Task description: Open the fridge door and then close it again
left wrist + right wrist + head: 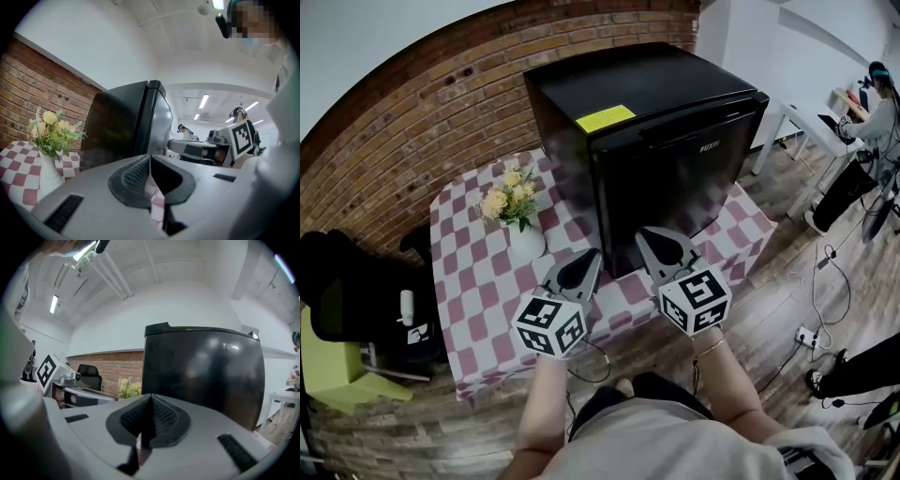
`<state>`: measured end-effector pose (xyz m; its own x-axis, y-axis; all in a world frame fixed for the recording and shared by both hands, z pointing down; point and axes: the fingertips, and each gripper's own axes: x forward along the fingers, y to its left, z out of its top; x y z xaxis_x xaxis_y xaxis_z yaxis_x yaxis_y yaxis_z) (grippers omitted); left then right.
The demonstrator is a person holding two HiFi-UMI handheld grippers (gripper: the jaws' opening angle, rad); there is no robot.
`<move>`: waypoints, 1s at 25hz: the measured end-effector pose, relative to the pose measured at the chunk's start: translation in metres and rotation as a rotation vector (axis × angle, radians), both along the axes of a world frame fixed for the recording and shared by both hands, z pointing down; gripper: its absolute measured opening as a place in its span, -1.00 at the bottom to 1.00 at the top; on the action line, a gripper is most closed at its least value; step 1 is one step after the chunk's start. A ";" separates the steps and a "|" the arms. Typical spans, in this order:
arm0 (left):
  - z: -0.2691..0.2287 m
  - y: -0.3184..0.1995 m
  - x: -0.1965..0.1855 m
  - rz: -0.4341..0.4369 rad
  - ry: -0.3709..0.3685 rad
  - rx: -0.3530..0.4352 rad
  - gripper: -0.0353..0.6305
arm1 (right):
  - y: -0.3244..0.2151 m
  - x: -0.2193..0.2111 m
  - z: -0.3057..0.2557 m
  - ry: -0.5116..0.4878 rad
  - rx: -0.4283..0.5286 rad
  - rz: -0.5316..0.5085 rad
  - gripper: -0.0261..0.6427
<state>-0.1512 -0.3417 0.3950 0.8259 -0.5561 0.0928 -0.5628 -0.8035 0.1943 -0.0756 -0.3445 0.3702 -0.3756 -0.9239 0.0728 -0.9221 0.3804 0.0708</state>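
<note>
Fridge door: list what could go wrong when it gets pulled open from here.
1. The left gripper and right gripper are both shut and empty. Unless one opens first, it may slip off the glossy fridge door.
2. The vase of flowers stands close beside the left gripper; a sideways swing could tip it.
3. The fridge sits on a checkered tablecloth; a hard pull might drag it forward.
</note>
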 end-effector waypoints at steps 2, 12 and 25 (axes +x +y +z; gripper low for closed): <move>-0.001 0.004 0.006 0.008 -0.002 0.003 -0.85 | 0.004 0.006 -0.002 -0.006 0.004 0.008 -0.92; -0.014 0.026 0.040 0.041 0.000 0.009 -0.85 | 0.037 0.031 -0.024 -0.068 0.014 -0.028 -0.92; -0.009 0.053 0.071 0.057 -0.045 0.046 -0.85 | 0.067 0.058 -0.021 -0.065 0.000 -0.012 -0.93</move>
<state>-0.0799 -0.2883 0.3856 0.8520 -0.5128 0.1054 -0.5231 -0.8420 0.1319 -0.0175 -0.2780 0.3492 -0.3902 -0.9194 0.0484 -0.9203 0.3911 0.0111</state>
